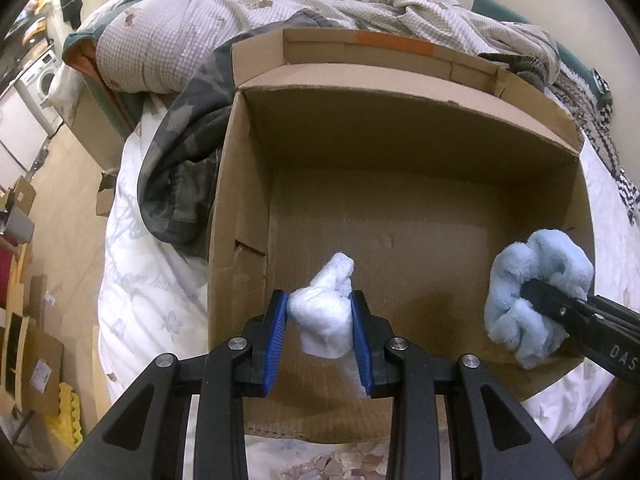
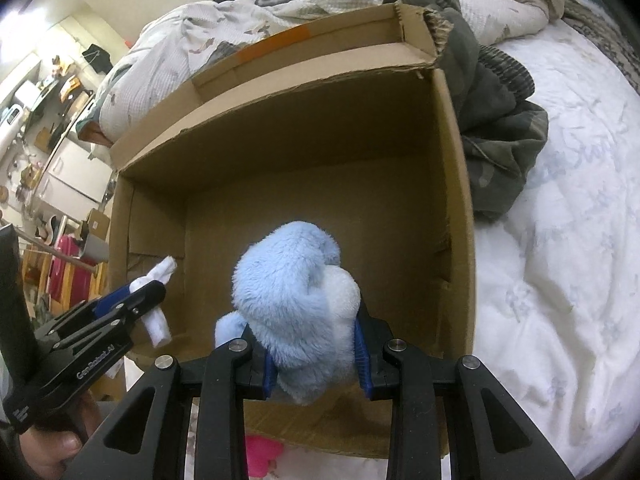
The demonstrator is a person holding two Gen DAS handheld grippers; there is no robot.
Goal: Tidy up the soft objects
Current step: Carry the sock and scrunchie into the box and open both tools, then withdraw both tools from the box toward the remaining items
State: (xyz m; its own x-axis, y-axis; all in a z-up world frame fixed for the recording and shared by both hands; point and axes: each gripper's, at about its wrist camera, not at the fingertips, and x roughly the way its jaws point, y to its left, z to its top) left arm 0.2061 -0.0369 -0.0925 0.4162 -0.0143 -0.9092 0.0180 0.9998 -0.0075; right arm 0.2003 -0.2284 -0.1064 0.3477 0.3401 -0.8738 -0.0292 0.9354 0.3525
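Note:
An open cardboard box [image 1: 400, 120] [image 2: 280, 120] stands on the bed, with nothing lying on its floor. My left gripper [image 1: 320, 320] is shut on a white sock [image 1: 326, 308] and holds it over the box's near left side; it also shows in the right wrist view [image 2: 148, 292] with the white sock [image 2: 160, 272]. My right gripper [image 2: 316, 344] is shut on a fluffy light blue soft toy [image 2: 296, 304] above the box's near edge. In the left wrist view the right gripper [image 1: 532, 292] and the light blue soft toy [image 1: 536, 276] are at the box's right wall.
A camouflage garment [image 1: 180, 168] [image 2: 500, 128] lies against the box's side. A rumpled checked duvet [image 1: 240, 20] is piled behind. The white bedsheet [image 2: 560, 280] spreads around the box. A pink object [image 2: 260, 456] lies below the box's front. Room clutter and cardboard [image 1: 36, 352] stand on the floor at left.

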